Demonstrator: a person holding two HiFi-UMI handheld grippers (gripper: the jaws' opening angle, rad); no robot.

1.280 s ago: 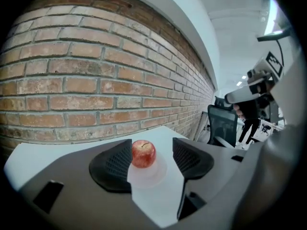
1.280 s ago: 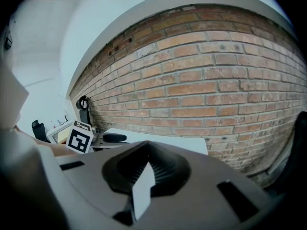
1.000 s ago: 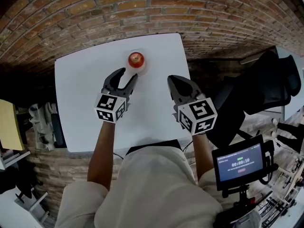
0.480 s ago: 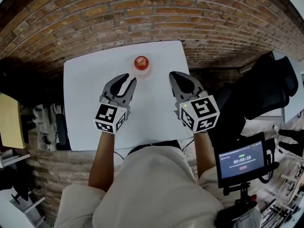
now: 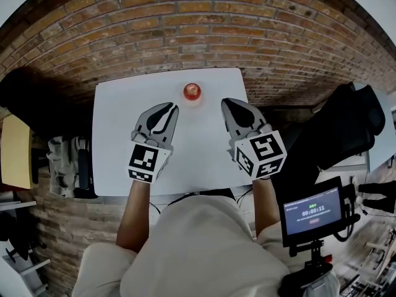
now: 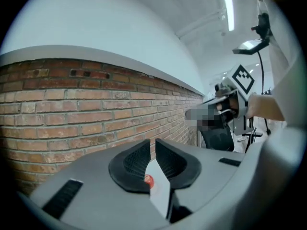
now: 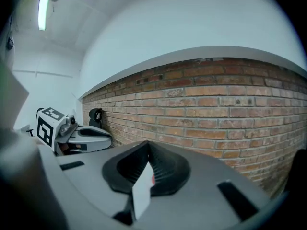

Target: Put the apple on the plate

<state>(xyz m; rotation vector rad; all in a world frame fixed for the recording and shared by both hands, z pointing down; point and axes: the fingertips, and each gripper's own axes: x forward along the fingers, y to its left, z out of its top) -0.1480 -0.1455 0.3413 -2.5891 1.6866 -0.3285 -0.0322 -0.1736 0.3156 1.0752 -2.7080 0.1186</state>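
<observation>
A red apple (image 5: 192, 91) sits on a small pale plate (image 5: 185, 99) near the far edge of the white table (image 5: 124, 141). Both grippers hover above the table on my side of it, apart from the apple. My left gripper (image 5: 171, 109) is to the apple's lower left; its jaws are closing, down to a thin slit with nothing between them. My right gripper (image 5: 228, 104) is to the apple's lower right, shut and empty. Through the slit of the left gripper (image 6: 152, 145) a sliver of table and the apple (image 6: 149, 179) show. The right gripper (image 7: 147, 147) also frames the apple (image 7: 153, 178).
A brick wall (image 5: 185, 23) runs behind the table. A black office chair (image 5: 346, 122) stands at the right, with a timer screen (image 5: 312, 212) on a stand below it. Shelving (image 5: 65, 166) and a yellow board (image 5: 15, 150) are at the left.
Both grippers have risen above the table. The left jaws, wide open a second ago, have drawn nearly together. The apple stays on the plate.
</observation>
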